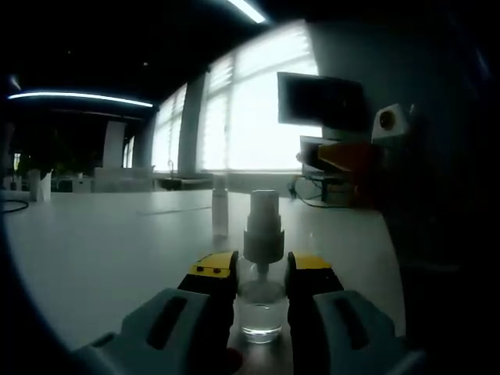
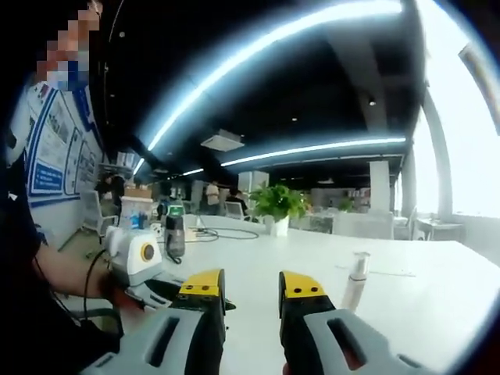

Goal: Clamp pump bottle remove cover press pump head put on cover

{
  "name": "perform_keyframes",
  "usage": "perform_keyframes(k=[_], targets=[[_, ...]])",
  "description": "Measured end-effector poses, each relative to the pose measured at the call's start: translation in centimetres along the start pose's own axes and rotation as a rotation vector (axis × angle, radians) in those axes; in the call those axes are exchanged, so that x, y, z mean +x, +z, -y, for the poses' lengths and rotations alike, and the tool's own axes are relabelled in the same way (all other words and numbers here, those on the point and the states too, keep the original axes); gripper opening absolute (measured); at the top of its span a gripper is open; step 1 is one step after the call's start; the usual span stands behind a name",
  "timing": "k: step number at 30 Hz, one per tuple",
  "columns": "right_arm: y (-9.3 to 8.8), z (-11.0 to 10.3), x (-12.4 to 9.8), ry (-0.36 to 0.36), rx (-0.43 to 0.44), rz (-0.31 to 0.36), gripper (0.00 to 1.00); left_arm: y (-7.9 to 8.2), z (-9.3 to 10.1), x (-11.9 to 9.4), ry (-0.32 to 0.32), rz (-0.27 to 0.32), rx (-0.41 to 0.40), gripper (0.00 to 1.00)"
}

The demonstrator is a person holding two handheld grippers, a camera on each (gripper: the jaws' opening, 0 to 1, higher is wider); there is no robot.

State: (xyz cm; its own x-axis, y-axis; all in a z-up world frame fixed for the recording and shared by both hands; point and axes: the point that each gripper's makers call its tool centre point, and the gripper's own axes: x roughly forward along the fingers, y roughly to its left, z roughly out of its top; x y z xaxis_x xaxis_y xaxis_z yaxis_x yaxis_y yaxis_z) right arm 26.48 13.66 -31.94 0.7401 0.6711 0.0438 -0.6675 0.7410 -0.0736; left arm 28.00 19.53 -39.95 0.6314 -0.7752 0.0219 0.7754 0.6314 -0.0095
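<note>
My left gripper (image 1: 262, 275) pinches the upright pump bottle (image 1: 261, 301) on the table (image 1: 101, 242), its bare pump head (image 1: 263, 226) pointing straight up above the jaws, while my right gripper (image 2: 251, 291), jaws spread and empty, sits apart, free to press down.

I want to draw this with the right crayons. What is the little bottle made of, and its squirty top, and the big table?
Bottle: clear, probably plastic or glass; the table shows through it. Pump head: pale, matte, likely plastic; a ribbed collar runs around its base. Table: smooth white top, faintly glossy, probably laminate; window light gleams off it. The left gripper holds the bottle between yellow-tipped jaws.
</note>
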Motion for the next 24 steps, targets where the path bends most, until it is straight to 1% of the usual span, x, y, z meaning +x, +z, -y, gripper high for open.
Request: perform_keyframes(k=[4, 8, 12, 18, 20, 23, 24], targets=[[0.4, -0.5, 0.7, 0.028, 0.004, -0.017, 0.2, 0.0, 0.1, 0.0, -0.003, 0.0, 0.001, 0.16], [0.9, -1.3, 1.6, 0.068, -0.039, -0.036, 0.19, 0.0, 0.1, 0.0, -0.006, -0.001, 0.001, 0.16], [1.7, -1.9, 2.3, 0.11, -0.059, -0.055, 0.19, 0.0, 0.1, 0.0, -0.008, -0.001, 0.002, 0.16], [2.6, -2.6, 3.0, 0.166, -0.088, -0.084, 0.18, 0.0, 0.1, 0.0, -0.007, -0.001, 0.002, 0.16], [2.9, -2.7, 3.1, 0.174, -0.102, -0.096, 0.18, 0.0, 0.2, 0.0, -0.007, -0.001, 0.0, 0.16], [3.2, -2.8, 3.2, 0.18, -0.1, -0.108, 0.18, 0.0, 0.2, 0.0, -0.006, -0.002, -0.001, 0.16], [3.1, -2.8, 3.2, 0.181, -0.127, -0.117, 0.18, 0.0, 0.1, 0.0, -0.007, -0.001, -0.003, 0.16]])
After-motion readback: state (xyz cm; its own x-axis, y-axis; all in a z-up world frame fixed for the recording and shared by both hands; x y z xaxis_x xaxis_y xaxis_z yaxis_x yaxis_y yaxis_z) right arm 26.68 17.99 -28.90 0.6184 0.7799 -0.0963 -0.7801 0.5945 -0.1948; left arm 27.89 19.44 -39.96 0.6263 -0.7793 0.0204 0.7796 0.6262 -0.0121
